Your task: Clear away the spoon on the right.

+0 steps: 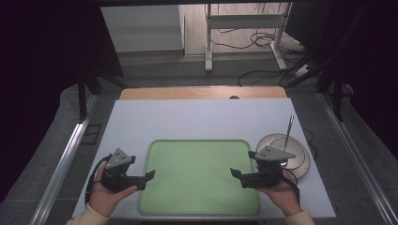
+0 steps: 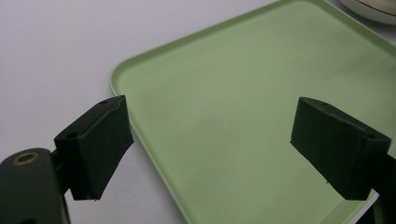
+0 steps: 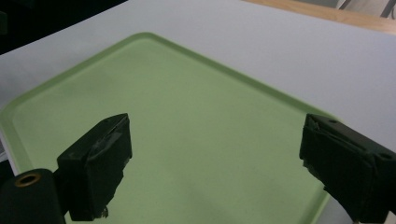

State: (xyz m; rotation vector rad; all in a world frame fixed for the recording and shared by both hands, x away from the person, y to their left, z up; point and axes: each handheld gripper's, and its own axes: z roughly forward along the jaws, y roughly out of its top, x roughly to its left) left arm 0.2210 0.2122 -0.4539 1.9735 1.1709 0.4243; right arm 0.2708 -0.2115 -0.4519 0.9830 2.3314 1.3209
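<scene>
Crosswise: green tray (image 1: 199, 176) long axis left-right, both grippers gaping.

Light: even and soft on my feed, table (image 1: 187, 117) bright | Surround: near black at both sides of the high view | Shadows: faint on green tray (image 2: 243, 107) | Focus: close jaws soft-edged, slightly grainy | Glare: none I see

I see a plain pale-green tray (image 1: 199, 176) on a white table (image 1: 187, 119), black grippers at nine (image 1: 146, 181) and three (image 1: 236, 178), cream plates (image 1: 300, 157) at three.
</scene>
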